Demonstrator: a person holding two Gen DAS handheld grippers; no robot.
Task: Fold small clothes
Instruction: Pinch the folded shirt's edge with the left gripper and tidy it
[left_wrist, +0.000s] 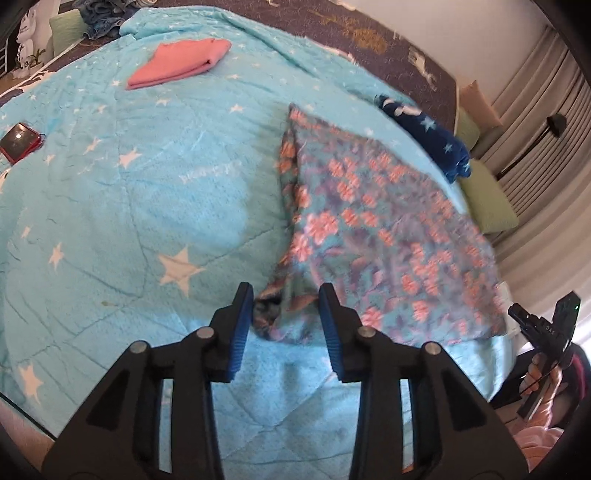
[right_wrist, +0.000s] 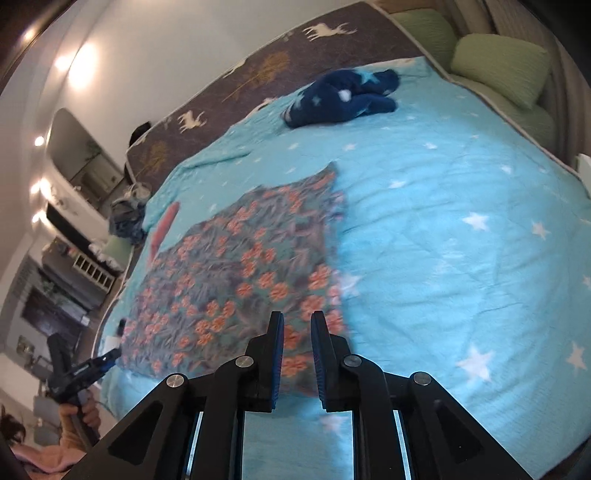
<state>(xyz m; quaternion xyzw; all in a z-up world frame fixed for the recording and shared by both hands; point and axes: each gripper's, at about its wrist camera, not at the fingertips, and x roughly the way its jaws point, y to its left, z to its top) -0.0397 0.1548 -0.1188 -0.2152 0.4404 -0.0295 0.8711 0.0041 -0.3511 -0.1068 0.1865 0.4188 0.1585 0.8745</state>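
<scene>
A floral cloth (left_wrist: 369, 221) with orange flowers on a blue-grey ground lies flat on the turquoise star blanket (left_wrist: 147, 184). My left gripper (left_wrist: 286, 297) is open just over the cloth's near left corner, which sits rumpled between the blue pads without being pinched. In the right wrist view the same floral cloth (right_wrist: 229, 280) spreads left of centre. My right gripper (right_wrist: 297, 323) hovers over its near right edge with a narrow gap between the pads and nothing clamped. A folded pink cloth (left_wrist: 181, 62) rests far back on the blanket.
A crumpled navy garment with stars (left_wrist: 432, 136) (right_wrist: 343, 96) lies near the bed's far side. Green pillows (left_wrist: 487, 199) (right_wrist: 498, 66) line that edge. A red device (left_wrist: 18, 142) sits at the blanket's left. A person's hand (left_wrist: 539, 373) shows at the lower right.
</scene>
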